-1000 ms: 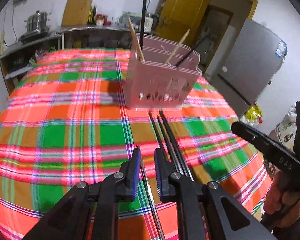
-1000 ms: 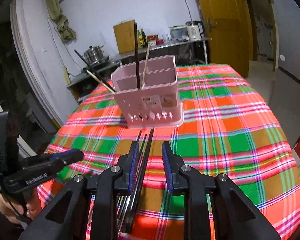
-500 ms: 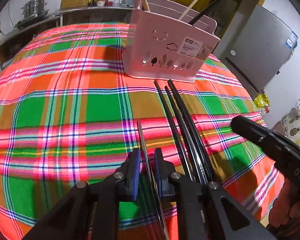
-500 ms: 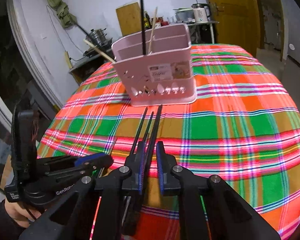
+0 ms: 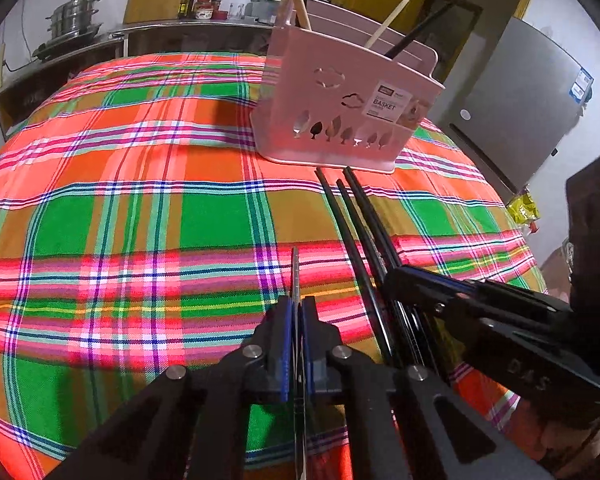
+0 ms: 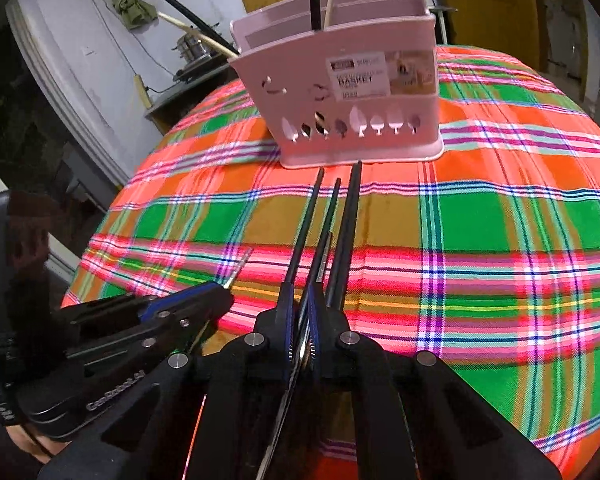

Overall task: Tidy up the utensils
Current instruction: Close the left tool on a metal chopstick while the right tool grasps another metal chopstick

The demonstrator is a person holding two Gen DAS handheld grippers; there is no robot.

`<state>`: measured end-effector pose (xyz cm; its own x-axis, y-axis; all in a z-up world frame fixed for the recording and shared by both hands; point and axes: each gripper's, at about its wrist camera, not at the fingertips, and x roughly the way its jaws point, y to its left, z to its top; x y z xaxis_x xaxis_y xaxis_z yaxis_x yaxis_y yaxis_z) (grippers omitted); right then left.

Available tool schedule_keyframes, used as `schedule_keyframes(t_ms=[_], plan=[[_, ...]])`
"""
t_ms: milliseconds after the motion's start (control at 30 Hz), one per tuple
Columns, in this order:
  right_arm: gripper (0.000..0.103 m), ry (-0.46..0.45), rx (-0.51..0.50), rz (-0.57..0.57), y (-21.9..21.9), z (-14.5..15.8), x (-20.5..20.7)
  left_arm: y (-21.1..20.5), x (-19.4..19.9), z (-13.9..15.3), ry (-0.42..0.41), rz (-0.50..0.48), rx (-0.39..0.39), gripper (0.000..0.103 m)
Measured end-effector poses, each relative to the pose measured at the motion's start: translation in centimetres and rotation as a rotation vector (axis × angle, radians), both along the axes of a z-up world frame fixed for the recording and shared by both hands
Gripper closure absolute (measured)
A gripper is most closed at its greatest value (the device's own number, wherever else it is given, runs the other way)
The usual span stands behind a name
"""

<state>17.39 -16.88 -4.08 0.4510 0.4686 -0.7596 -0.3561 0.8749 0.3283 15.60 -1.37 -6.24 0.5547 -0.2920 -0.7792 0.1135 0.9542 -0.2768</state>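
Observation:
A pink utensil basket (image 5: 340, 120) stands on the plaid tablecloth (image 5: 140, 208) and holds several wooden and black chopsticks. Three black chopsticks (image 5: 356, 232) lie in front of it, with a thin silvery chopstick (image 5: 295, 272) to their left. My left gripper (image 5: 296, 312) is closing, its blue pads pressing on the silvery chopstick. My right gripper (image 6: 305, 308) is closing too, pinching the middle black chopstick (image 6: 328, 216) of the bundle. The two grippers sit side by side low over the cloth; each shows in the other's view, the left gripper (image 6: 224, 292) and the right gripper (image 5: 396, 280).
The round table drops away close behind both grippers. A grey fridge (image 5: 516, 112) and a yellow door (image 6: 496, 8) stand beyond the basket. A counter with a steel pot (image 5: 74, 16) and bottles runs along the back wall. A hand (image 5: 580, 440) holds the right gripper.
Both grippers have come down towards the cloth and nearer the basket. Their jaws, apart a second ago, have closed on the silvery chopstick and on a black one.

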Motion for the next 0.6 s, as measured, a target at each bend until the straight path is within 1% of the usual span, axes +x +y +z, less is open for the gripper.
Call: schedule_keyframes(t_ms=[133, 267, 400, 600], plan=[[0.097, 0.006, -0.016, -0.009, 0.0, -0.3, 0.3, 0.1, 0.1, 0.0, 0.002, 0.0, -0.005, 0.097], [0.097, 0.009, -0.034, -0.013, 0.0, -0.3, 0.5, -0.1, 0.4, 0.1, 0.005, 0.002, 0.011, 0.097], [0.097, 0.007, -0.08, -0.025, 0.3, -0.4, 0.9, -0.6, 1.0, 0.2, 0.009, -0.004, 0.047, 0.097], [0.096, 0.019, -0.111, -0.037, 1.0, -0.4, 1.8, -1.0, 2.0, 0.3, 0.018, -0.007, 0.087, 0.097]])
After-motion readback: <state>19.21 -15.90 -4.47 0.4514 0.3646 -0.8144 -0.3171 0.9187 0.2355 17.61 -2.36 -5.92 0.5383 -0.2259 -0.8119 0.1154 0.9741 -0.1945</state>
